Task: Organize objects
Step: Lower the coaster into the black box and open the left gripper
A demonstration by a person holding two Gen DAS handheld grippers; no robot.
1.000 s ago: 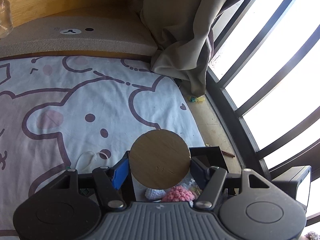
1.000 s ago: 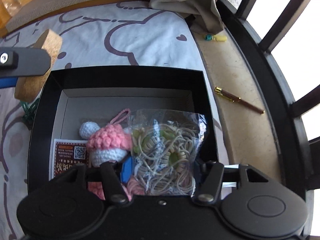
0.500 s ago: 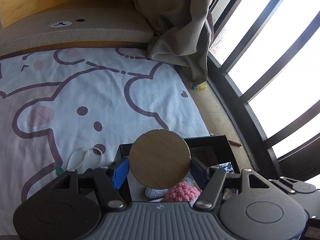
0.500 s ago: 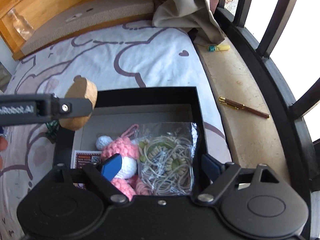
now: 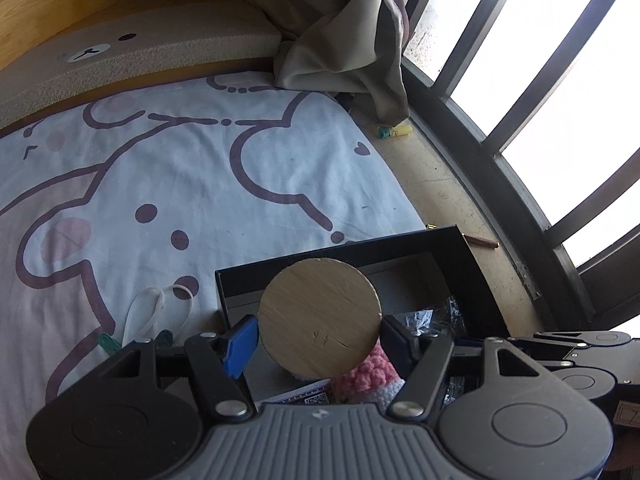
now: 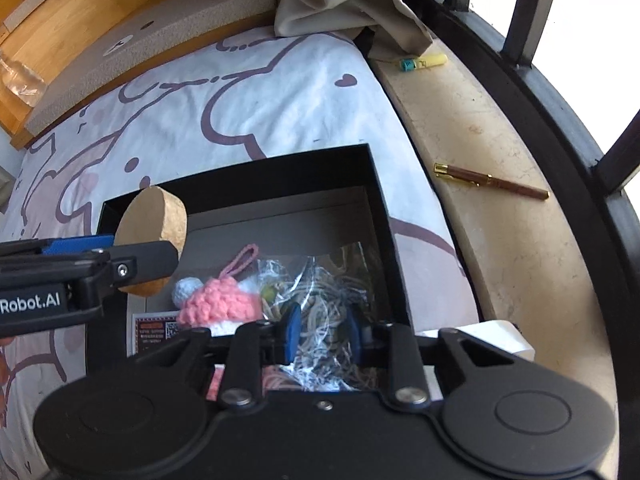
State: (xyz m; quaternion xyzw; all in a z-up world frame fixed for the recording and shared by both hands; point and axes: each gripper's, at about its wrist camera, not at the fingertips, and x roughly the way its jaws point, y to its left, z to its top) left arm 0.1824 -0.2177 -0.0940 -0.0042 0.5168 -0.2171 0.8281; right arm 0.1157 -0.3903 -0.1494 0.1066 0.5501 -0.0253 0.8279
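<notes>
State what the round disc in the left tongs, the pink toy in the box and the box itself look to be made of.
Disc: cork or pressed wood, matte; grainy tan face, speckled rim. Left tongs grip it.
Pink toy: crocheted yarn, with visible looped stitches.
Box: stiff cardboard, probably; matte black walls, grey lining.

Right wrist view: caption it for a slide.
Left gripper holds a cork disc over the black box.

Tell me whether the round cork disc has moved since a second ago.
Yes. The round cork disc, clamped in the left gripper, moved rightward from outside the black box's left wall to above its interior.
</notes>
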